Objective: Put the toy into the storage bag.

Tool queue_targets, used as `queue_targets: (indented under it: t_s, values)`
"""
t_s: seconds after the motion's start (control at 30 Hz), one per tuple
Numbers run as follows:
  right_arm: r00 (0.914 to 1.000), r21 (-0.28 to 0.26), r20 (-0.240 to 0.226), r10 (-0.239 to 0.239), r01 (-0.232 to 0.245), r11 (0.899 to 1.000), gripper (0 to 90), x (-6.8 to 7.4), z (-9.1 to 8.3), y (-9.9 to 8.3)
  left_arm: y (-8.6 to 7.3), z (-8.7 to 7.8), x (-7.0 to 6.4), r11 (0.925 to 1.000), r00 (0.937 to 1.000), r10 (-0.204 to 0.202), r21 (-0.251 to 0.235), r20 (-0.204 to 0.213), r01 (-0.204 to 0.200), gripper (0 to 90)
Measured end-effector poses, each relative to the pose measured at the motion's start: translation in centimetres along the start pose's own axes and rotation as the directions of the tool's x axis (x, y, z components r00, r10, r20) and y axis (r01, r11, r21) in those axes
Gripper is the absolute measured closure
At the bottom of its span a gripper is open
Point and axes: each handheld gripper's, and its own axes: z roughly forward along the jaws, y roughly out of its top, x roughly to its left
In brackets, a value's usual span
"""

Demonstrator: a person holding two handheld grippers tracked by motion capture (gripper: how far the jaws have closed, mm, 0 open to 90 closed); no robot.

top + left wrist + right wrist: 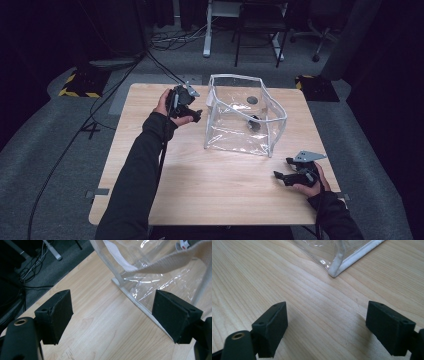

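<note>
From the high view I see the clear bag (245,116) standing open on the table (200,180). My left gripper (192,111) is held up just beside the bag's left wall, forearm reaching far forward. My right gripper (285,170) rests low near the bag's front right corner, pointing left.

In the left gripper view, my jaws stand wide apart, empty, by the bag's white-edged bottom seam (135,302).

In the right gripper view, jaws spread wide over bare wood, the bag's corner (334,272) ahead.
</note>
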Motion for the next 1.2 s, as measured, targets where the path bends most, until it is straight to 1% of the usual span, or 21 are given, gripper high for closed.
queue_targets:
  t_s: [0.03, 0.07, 0.13, 0.17, 0.2, 0.27, 0.3, 0.37, 0.47, 0.53, 0.57, 0.6, 0.87, 0.9, 0.93, 0.97, 1.0, 1.03, 1.1, 1.13, 1.2]
  values:
    - [1.0000, 0.000, 0.000, 0.000, 0.000, 1.000, 17.8, 0.0, 0.0, 0.0, -0.1, 0.0, -0.1, 1.0000, 0.9999, 0.008, -0.002, -0.014, -0.008, 17.3]
    - [1.0000, 0.000, 0.000, 0.000, 0.000, 1.000, 17.9, 0.0, 0.0, 0.0, -0.3, 0.1, -0.1, 1.0000, 1.0000, 0.009, -0.001, 0.002, -0.009, 17.3]
    - [1.0000, 0.000, 0.000, 0.000, 0.000, 1.000, 17.9, 0.0, 0.0, 0.0, -0.3, 0.0, -0.2, 0.9999, 0.9999, 0.014, 0.002, 0.001, -0.014, 17.3]
    - [1.0000, 0.000, 0.000, 0.001, -0.001, 1.000, 17.9, 0.0, 0.0, 0.0, -0.6, 0.1, -0.3, 0.9999, 0.9999, 0.011, -0.002, 0.002, -0.011, 17.4]
    - [1.0000, 0.000, 0.000, 0.000, 0.000, 1.000, 17.9, 0.0, 0.0, 0.0, -0.7, 0.1, -0.4, 0.9998, 0.9998, 0.019, -0.001, 0.003, -0.019, 17.4]
    - [1.0000, 0.000, 0.000, 0.000, 0.000, 1.000, 17.9, 0.0, 0.0, 0.0, -1.1, 0.1, -0.4, 0.9997, 0.9998, 0.022, 0.008, 0.001, -0.022, 17.4]
    - [1.0000, 0.000, 0.000, 0.000, 0.000, 1.000, 17.9, 0.0, 0.0, 0.0, -1.2, 0.1, -0.5, 0.9999, 0.9999, 0.012, 0.008, 0.006, -0.012, 17.4]
    - [1.0000, 0.000, 0.000, 0.000, 0.000, 1.000, 17.8, 0.0, 0.0, 0.0, -1.6, 0.1, -0.5, 0.9999, 0.9999, 0.014, 0.000, 0.009, -0.014, 17.5]
    - [1.0000, 0.000, 0.000, 0.000, 0.000, 1.000, 17.9, 0.0, 0.0, 0.0, -1.9, 0.0, -0.6, 0.9998, 0.9998, 0.017, 0.012, 0.010, -0.017, 17.6]
    - [1.0000, 0.000, 0.000, 0.000, 0.000, 1.000, 17.8, 0.0, 0.0, 0.0, -2.4, -0.1, -0.6, 0.9997, 0.9998, 0.017, 0.018, -0.007, -0.017, 17.6]
    - [1.0000, 0.000, 0.000, 0.000, 0.000, 1.000, 17.9, 0.0, 0.0, 0.0, -2.5, 0.0, -0.7, 0.9999, 0.9999, 0.012, 0.009, 0.004, -0.012, 17.6]
    - [1.0000, 0.000, 0.000, -0.001, 0.001, 1.000, 17.8, 0.0, 0.0, 0.0, -2.7, -0.1, -0.6, 0.9997, 0.9998, 0.017, 0.017, -0.007, -0.016, 17.7]
    - [1.0000, 0.000, 0.000, -0.001, 0.001, 1.000, 17.8, 0.0, 0.0, 0.0, -3.6, 0.0, -0.7, 0.9992, 0.9998, 0.020, 0.035, -0.002, -0.019, 17.8]
    - [1.0000, 0.000, 0.000, 0.000, 0.000, 1.000, 17.9, 0.0, 0.0, 0.0, -3.9, 0.0, -0.7, 0.9984, 0.9997, 0.022, 0.052, 0.009, -0.023, 17.8]
    - [1.0000, 0.000, 0.000, 0.000, 0.000, 1.000, 17.9, 0.0, 0.0, 0.0, -4.1, 0.0, -0.7, 0.9982, 0.9994, 0.034, 0.048, 0.002, -0.034, 17.8]
    - [1.0000, 0.000, 0.000, 0.000, 0.000, 1.000, 17.9, 0.0, 0.0, 0.0, -4.2, 0.0, -0.7, 0.9977, 0.9994, 0.035, 0.058, 0.010, -0.035, 17.8]
    - [1.0000, 0.000, 0.000, 0.000, 0.000, 1.000, 17.9, 0.0, 0.0, 0.0, -4.4, 0.0, -0.6, 0.9973, 0.9993, 0.037, 0.064, 0.004, -0.037, 17.8]
    - [1.0000, 0.000, 0.000, 0.000, 0.000, 1.000, 17.8, 0.0, 0.0, 0.0, -4.6, 0.1, -0.7, 0.9978, 0.9996, 0.030, 0.060, -0.002, -0.030, 17.8]
    - [1.0000, 0.000, 0.001, 0.001, -0.001, 1.000, 17.8, 0.0, 0.0, 0.0, -4.9, 0.0, -0.5, 0.9974, 0.9993, 0.037, 0.061, -0.001, -0.037, 17.8]
    - [1.0000, 0.000, 0.001, 0.000, 0.000, 1.000, 17.9, 0.0, 0.0, 0.0, -5.1, 0.0, -0.5, 0.9969, 0.9994, 0.034, 0.071, 0.008, -0.034, 17.8]
    - [1.0000, 0.000, 0.001, 0.000, 0.000, 1.000, 17.9, 0.0, 0.0, 0.0, -5.5, 0.0, -0.5, 0.9968, 0.9994, 0.033, 0.073, -0.002, -0.033, 17.8]
